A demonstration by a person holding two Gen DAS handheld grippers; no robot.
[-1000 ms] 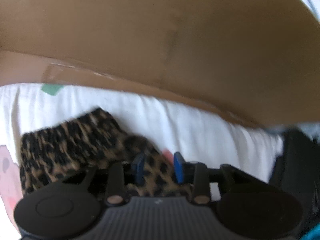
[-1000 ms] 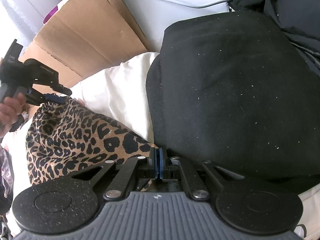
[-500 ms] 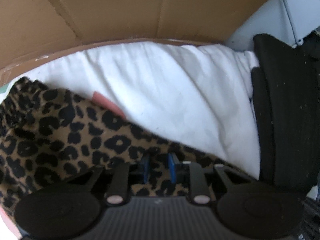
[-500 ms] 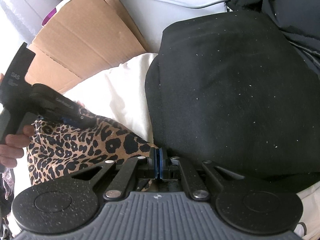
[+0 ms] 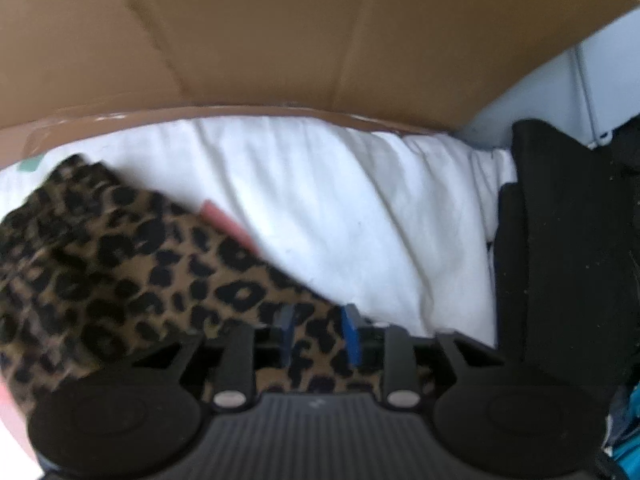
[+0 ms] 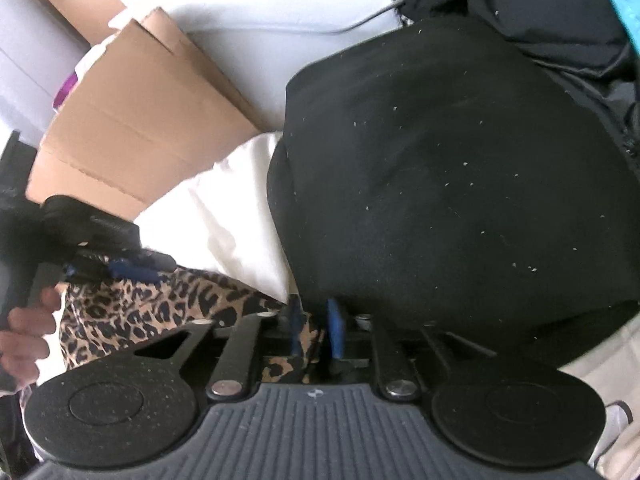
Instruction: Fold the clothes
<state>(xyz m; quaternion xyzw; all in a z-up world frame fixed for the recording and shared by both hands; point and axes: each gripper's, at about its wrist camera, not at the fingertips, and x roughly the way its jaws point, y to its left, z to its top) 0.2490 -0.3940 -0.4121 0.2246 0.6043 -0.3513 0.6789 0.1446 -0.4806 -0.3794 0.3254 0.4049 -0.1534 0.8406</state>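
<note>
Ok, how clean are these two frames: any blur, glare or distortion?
Left wrist view: soft motion blur over the leopard-print garment; white bedding nearly blown out. Right wrist view: sharper black garment, though the other hand-held gripper smears. Both show fisheye bending.

Leopard-print cloth soft; cardboard matt.
</note>
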